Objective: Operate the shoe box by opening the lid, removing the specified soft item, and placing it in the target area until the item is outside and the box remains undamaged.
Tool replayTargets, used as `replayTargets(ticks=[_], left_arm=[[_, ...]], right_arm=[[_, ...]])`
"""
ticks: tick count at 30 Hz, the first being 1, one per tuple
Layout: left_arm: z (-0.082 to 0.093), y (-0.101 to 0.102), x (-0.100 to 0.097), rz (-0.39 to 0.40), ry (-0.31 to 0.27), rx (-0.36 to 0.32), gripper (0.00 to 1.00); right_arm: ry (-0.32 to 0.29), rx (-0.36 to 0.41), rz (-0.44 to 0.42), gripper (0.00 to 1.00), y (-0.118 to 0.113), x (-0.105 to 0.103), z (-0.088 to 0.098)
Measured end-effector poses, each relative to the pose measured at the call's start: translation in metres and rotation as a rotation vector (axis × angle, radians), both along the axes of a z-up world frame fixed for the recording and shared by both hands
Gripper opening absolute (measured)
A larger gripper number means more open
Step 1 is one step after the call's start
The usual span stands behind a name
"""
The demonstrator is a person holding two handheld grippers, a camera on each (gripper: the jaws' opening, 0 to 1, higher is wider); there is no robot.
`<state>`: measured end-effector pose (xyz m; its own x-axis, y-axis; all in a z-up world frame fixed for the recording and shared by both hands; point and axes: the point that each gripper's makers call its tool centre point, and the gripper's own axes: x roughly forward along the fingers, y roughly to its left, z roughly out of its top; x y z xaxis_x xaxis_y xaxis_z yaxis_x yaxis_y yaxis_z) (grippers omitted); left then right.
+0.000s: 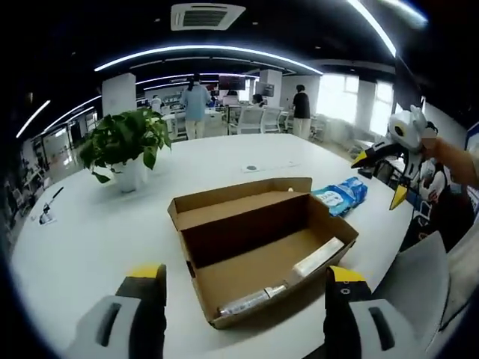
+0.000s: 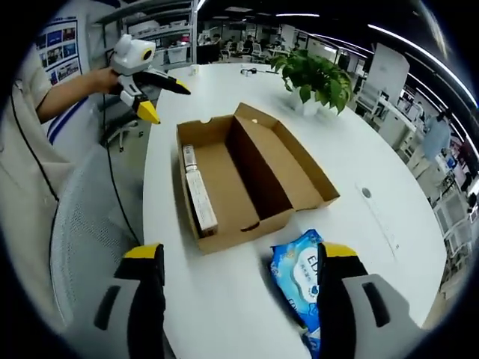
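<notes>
The brown cardboard shoe box [image 1: 258, 250] lies open on the white table, its lid [image 1: 239, 196] folded back. Inside it lie a long white carton [image 1: 319, 258] and a slim tube [image 1: 251, 301]. A soft blue wipes pack [image 1: 340, 196] rests on the table outside the box. My left gripper [image 1: 245, 275] is open at the box's near edge and holds nothing. In the right gripper view the box [image 2: 247, 179] sits ahead and the blue pack [image 2: 298, 283] lies by the right jaw of my open right gripper [image 2: 239, 254]. The left gripper [image 2: 166, 101] hovers open beyond the box.
A potted plant [image 1: 127, 146] stands on the table past the box, also plant [image 2: 318, 75]. A grey mesh chair [image 2: 82, 224] sits at the table edge beside a person's arm. My right gripper [image 1: 379, 178] hangs open off the table's right side. People stand far back.
</notes>
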<state>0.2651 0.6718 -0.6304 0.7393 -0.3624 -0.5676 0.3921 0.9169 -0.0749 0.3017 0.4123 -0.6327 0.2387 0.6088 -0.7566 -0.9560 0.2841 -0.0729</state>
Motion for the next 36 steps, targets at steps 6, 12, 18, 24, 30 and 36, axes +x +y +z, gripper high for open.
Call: replayTargets(ticks=[6,12,18,24,30,36], left_arm=[[-0.013,0.015,-0.002,0.089,0.047,-0.033,0.68],[-0.025,0.033,-0.003,0.18,0.085,-0.046,0.49],[-0.035,0.042,-0.002,0.217,0.114,-0.03,0.39],[-0.045,0.045,0.002,0.241,0.142,-0.019,0.31],[-0.062,0.046,0.003,0.259,0.183,0.002,0.24],[-0.073,0.053,0.0,0.286,0.216,0.005,0.16]], right_arm=[[-0.003,-0.02,0.05,0.74,0.011,0.0,-0.007],[-0.002,-0.043,0.087,0.7,0.019,0.001,-0.017],[-0.005,-0.05,0.118,0.66,0.029,0.004,-0.024],[-0.006,-0.063,0.14,0.61,0.038,0.008,-0.033],[0.001,-0.083,0.17,0.58,0.048,0.008,-0.042],[0.018,-0.103,0.212,0.58,0.061,0.008,-0.051]])
